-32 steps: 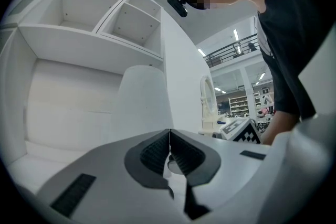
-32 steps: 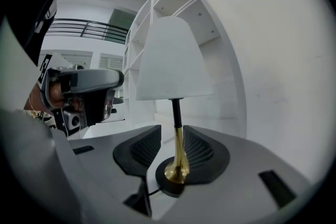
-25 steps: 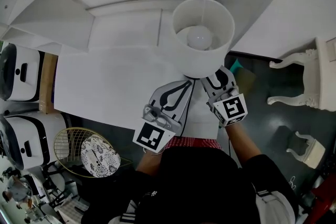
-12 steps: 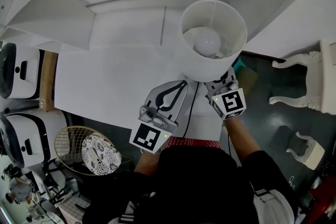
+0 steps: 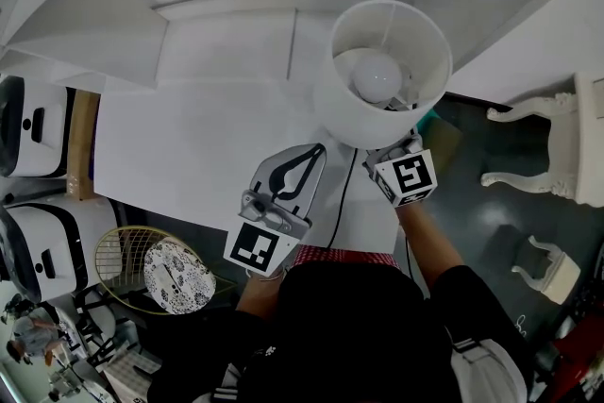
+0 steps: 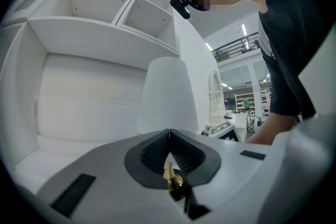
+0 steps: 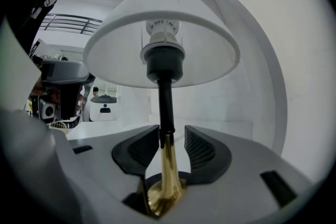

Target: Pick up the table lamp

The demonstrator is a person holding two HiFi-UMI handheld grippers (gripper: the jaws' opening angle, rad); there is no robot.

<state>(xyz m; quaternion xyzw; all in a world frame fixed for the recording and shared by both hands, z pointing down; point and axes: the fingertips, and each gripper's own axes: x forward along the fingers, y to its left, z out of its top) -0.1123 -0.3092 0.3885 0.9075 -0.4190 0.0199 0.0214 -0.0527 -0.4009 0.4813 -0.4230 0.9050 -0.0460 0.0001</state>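
The table lamp has a white drum shade point(image 5: 382, 75) with a bulb inside, and a black-and-brass stem point(image 7: 167, 139). My right gripper point(image 7: 170, 136) is shut on that stem low down, where the brass widens. In the head view the right gripper point(image 5: 397, 152) sits just under the shade's near edge. The lamp's black cable point(image 5: 338, 203) runs back between the two grippers. My left gripper point(image 5: 316, 149) is shut with nothing held, left of the stem, its tips point(image 6: 169, 132) pointing at the shade point(image 6: 165, 97). The lamp's foot is hidden.
The lamp stands over the right end of a white desk point(image 5: 189, 156) backed by white shelving point(image 5: 226, 42). White appliances point(image 5: 38, 127) and a wire basket point(image 5: 123, 264) holding a patterned plate sit to the left. A white carved stool point(image 5: 547, 146) stands on the dark floor, right.
The lamp and my right gripper have shifted together a little to the right and toward the shelving. My left gripper has slid slightly back toward the person, still shut.
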